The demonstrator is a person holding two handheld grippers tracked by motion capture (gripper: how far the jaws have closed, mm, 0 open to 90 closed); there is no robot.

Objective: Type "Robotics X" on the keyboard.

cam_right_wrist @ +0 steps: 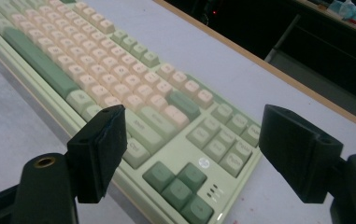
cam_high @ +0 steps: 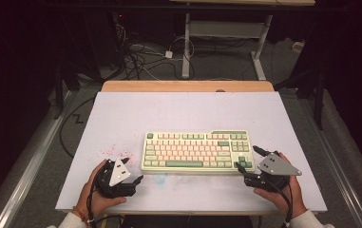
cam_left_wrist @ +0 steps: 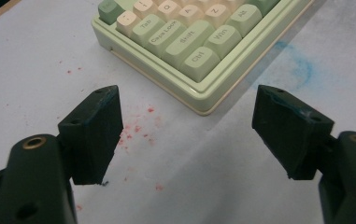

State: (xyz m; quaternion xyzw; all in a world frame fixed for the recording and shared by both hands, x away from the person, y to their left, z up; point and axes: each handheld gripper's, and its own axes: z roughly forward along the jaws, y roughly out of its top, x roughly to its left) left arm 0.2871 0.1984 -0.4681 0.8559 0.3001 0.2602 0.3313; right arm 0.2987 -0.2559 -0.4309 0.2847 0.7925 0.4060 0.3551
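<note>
Crosswise: keyboard [cam_high: 197,151] long axis left-right, square to table edge.

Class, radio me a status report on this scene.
Both grippers open: left gripper, right gripper flank the keyboard. Keyboard flat on table. Nothing in the way.

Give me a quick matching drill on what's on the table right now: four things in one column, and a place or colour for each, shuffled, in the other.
Things:
1. keyboard
2. left gripper
3. right gripper
4. red specks

Places or colours:
A. at the keyboard's arrow-key corner, jaws open
B. pale green and cream, mid-table
C. on the white table left of the keyboard
D. near the keyboard's Ctrl corner, jaws open

Pairs: 1-B, 2-D, 3-A, 4-C
</note>
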